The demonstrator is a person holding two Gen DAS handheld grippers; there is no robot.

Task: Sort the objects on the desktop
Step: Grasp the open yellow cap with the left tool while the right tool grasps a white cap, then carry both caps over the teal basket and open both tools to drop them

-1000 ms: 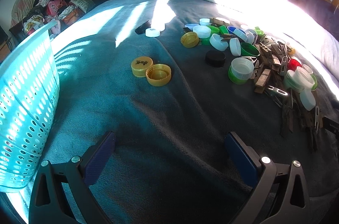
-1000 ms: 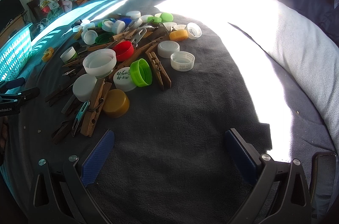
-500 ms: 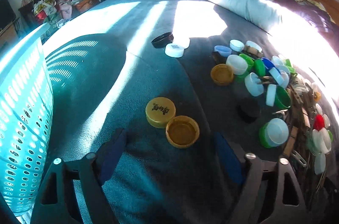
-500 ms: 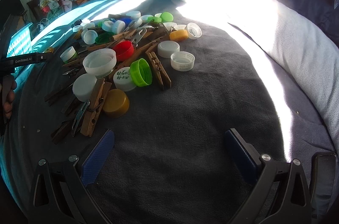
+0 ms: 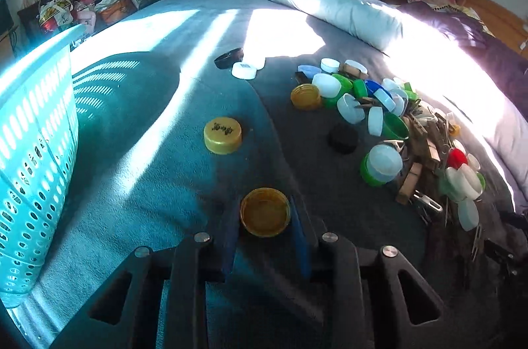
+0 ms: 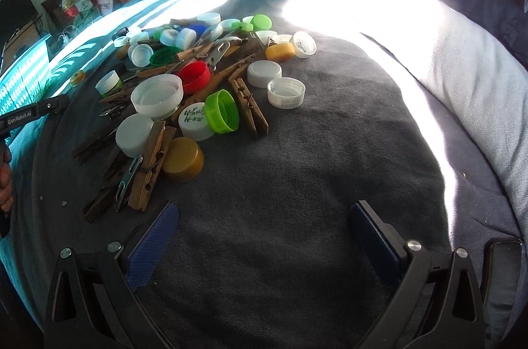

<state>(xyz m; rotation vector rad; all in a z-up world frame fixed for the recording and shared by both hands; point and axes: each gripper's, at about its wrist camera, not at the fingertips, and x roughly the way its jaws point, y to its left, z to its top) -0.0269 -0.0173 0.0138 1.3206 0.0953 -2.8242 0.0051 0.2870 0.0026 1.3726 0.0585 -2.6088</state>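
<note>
At the far left stands the turquoise perforated basket (image 5: 29, 151), and just to its right the left gripper (image 5: 265, 237) is closing its jaws on an upturned amber bottle cap (image 5: 265, 212) lying on the grey blanket (image 5: 148, 184), the blue pads at its rim on both sides. This looks like the pick-up step of sorting, and the next move would call for a firm pinch, a lift, and a carry left to the basket. Beyond sits a yellow cap (image 5: 222, 134) with dark, unreadable characters; further right, the right gripper (image 6: 264, 237) hangs spread wide and empty before the pile of caps and wooden clothespins (image 6: 147, 164), where a white cap (image 6: 285, 91) bears embossed lettering too small to read.
</note>
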